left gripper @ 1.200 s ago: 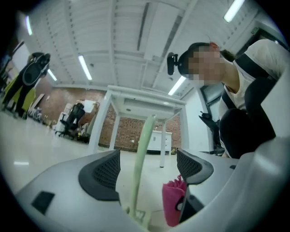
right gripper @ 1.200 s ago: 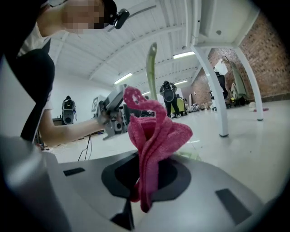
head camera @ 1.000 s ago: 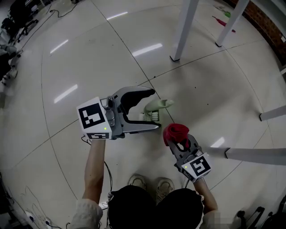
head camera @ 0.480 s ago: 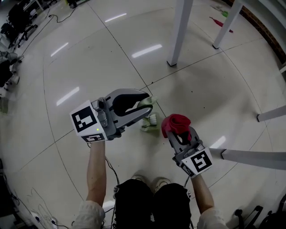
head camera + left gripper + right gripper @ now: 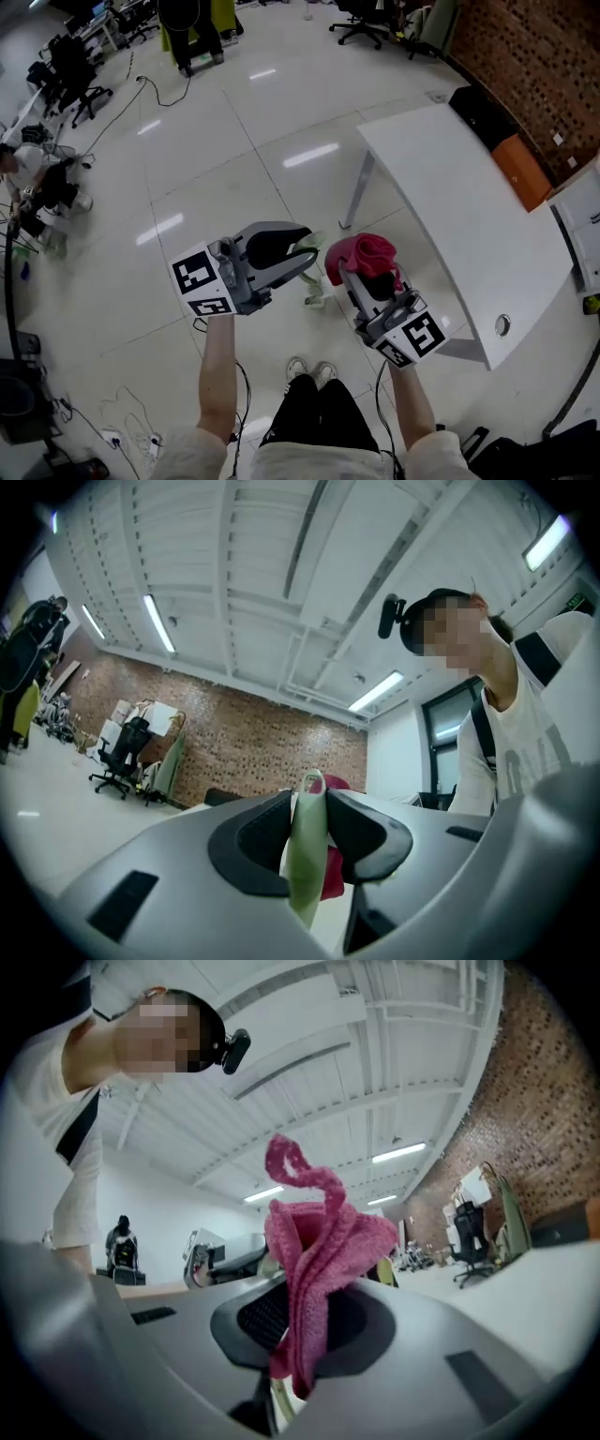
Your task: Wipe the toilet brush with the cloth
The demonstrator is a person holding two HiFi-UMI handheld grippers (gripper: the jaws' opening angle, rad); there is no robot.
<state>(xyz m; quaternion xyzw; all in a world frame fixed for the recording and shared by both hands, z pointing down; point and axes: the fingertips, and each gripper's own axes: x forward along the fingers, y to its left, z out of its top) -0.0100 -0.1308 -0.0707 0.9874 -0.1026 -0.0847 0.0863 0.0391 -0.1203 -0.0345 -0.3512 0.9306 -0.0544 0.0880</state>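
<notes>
Toilet brush [image 5: 313, 272] is up in the air in front of the person. Its pale green handle [image 5: 306, 855] is pinched upright in the left gripper [image 5: 302, 255], and the bristle head [image 5: 315, 294] hangs below the jaws, above the floor [image 5: 187, 187]. The left jaws have just been closing and are now narrow, clamped on the handle. The right gripper [image 5: 364, 279] is clamped on a bunched pink cloth [image 5: 314, 1260], most of it sticking up loose past the jaws. Cloth sits just right of the brush; can't tell if they touch.

Risks, my guess:
- The grip looks to be high on a thin handle, so wiping pressure could swing or twist the brush in the jaws, or slip it out.
- The cloth is only pinched by a fold, so a hard drag could pull it free.

Room: the white table [image 5: 469, 206] and its leg [image 5: 354, 192] are near on the right side, and that edge limits a right swing. Open floor lies ahead and to the left. Cables [image 5: 150, 89] are well away, shoes [image 5: 309, 370] below.
</notes>
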